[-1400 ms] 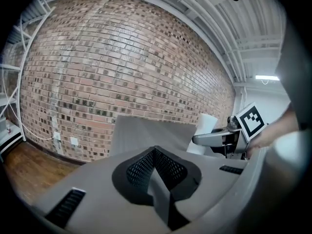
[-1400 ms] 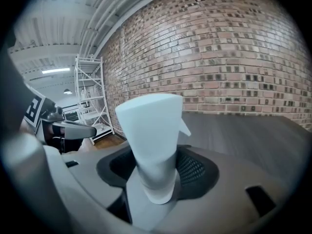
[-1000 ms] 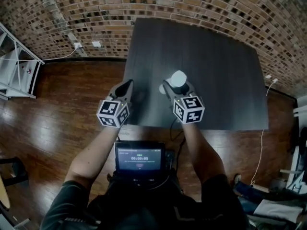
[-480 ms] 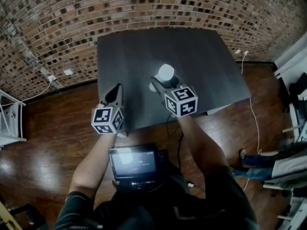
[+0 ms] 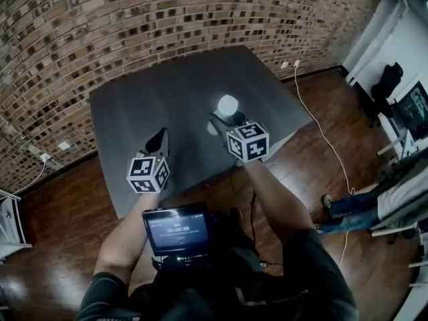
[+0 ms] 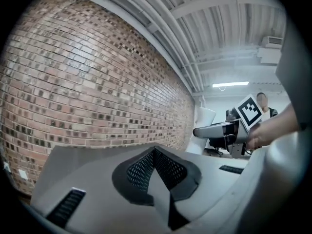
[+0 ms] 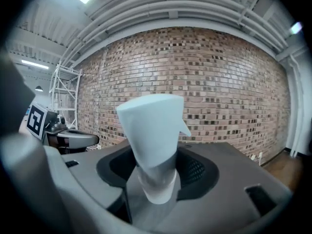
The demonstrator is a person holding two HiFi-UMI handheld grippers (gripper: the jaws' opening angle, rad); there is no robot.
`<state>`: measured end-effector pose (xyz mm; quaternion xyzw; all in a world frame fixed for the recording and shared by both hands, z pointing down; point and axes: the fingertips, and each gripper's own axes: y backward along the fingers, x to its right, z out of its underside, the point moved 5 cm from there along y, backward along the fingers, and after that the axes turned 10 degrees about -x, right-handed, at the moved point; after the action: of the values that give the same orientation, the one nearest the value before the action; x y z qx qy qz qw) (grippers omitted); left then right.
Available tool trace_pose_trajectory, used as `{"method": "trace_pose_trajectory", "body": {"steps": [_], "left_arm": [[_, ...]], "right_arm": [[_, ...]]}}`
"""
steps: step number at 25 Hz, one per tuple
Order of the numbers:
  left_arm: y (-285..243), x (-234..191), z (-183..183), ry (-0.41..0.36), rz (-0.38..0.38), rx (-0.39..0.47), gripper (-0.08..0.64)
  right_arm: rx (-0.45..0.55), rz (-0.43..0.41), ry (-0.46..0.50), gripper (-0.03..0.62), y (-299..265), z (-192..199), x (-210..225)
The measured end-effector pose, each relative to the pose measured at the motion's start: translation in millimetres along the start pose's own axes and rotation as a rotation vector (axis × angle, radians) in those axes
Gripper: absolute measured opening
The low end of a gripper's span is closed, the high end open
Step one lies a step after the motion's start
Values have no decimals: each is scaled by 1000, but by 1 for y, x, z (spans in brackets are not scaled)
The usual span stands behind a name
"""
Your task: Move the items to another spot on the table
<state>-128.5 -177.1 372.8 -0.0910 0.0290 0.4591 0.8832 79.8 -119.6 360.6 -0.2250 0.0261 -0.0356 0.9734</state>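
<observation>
The right claw [image 5: 223, 117] is clamped on a white container [image 5: 228, 104] over the dark desk [image 5: 154, 92]. The left claw [image 5: 160, 136] is closed together, empty.

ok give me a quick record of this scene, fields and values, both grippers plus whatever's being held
left gripper: fingers together, nothing between them
right gripper: fingers closed on the white cup
white cup: wide end up, leaning slightly
table: dark grey, below both grippers in the head view
background: brick wall, wooden floor
</observation>
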Motion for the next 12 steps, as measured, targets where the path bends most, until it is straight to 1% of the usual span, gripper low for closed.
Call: {"method": "trace_pose_trajectory", "body": {"steps": [3, 5, 9, 12], "left_arm": [[-43, 40, 4, -20, 11, -3, -9], [-71, 63, 9, -24, 10, -11, -9], [-137, 109, 12, 0, -15, -20, -9], [-187, 143, 16, 3, -24, -31, -9]], "right_arm": [[3, 23, -11, 249, 12, 14, 65], [-4, 22, -18, 247, 16, 28, 105], [-12, 7, -21, 247, 21, 42, 190], [-27, -4, -15, 247, 20, 54, 251]]}}
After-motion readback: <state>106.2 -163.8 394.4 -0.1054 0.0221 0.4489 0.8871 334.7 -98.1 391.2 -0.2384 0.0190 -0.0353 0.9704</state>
